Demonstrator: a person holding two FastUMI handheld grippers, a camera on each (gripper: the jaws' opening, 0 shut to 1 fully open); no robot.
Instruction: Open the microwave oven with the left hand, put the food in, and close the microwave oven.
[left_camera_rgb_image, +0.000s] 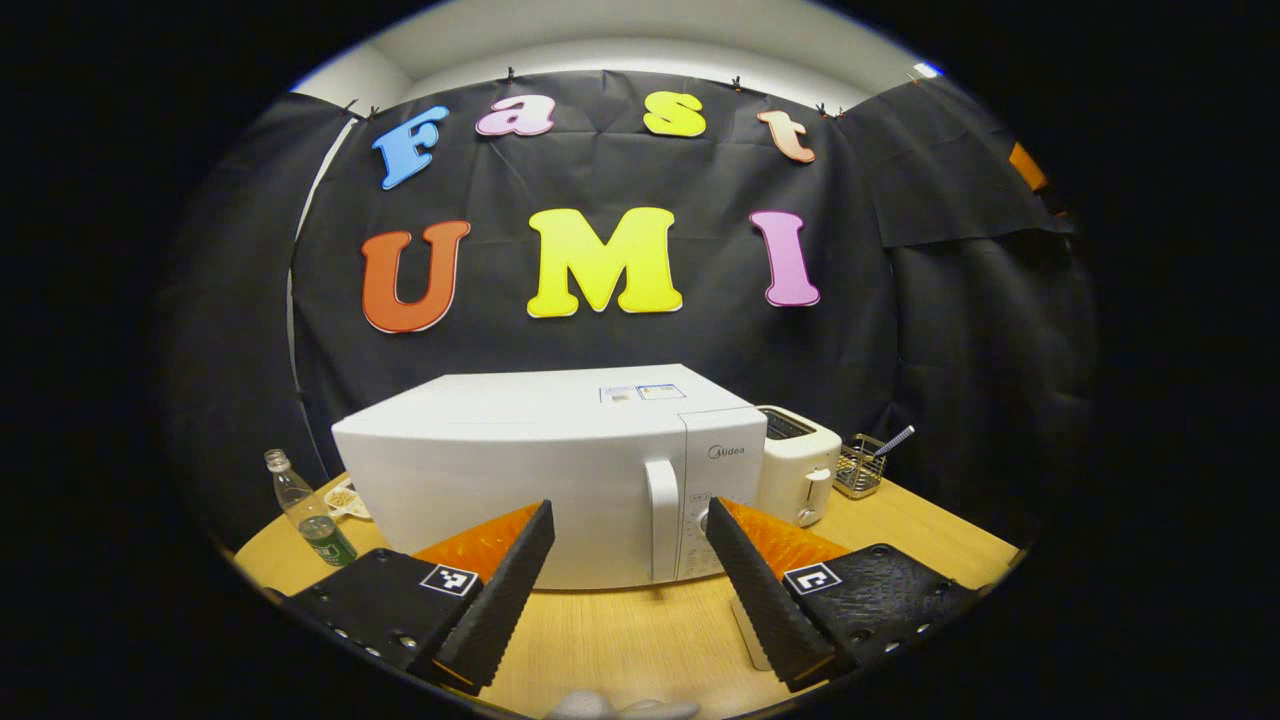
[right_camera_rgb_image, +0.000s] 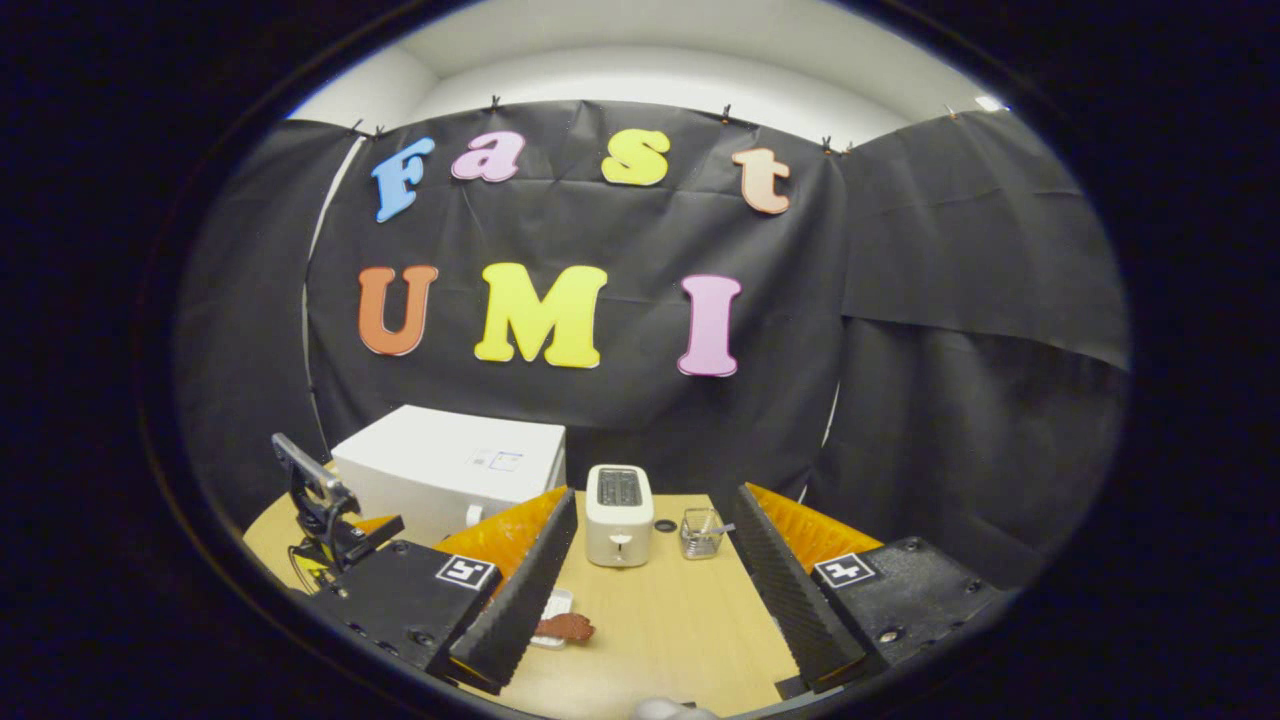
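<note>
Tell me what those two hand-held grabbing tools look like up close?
Each hand-held gripper, left and right, has two wedge-shaped fingers with ribbed inner pads, splaying out from black textured blocks studded with small screws. Every block carries a small square black-and-white marker. In the right gripper view, the left one shows as a black frame with a mounted camera.

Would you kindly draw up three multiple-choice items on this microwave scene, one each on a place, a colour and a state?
1. What stands directly beside the microwave, on its control-panel side?
A. a toaster
B. a kettle
C. a bottle

2. What colour is the microwave's casing?
A. black
B. red
C. white

3. How is the microwave door?
A. wide open
B. closed
C. removed

Key: 1 A, the toaster sits against that side; the bottle is at the other end. 2 C, the body is white all over. 3 B, the door lies flush with its handle untouched, and the left gripper is open before it.
</note>
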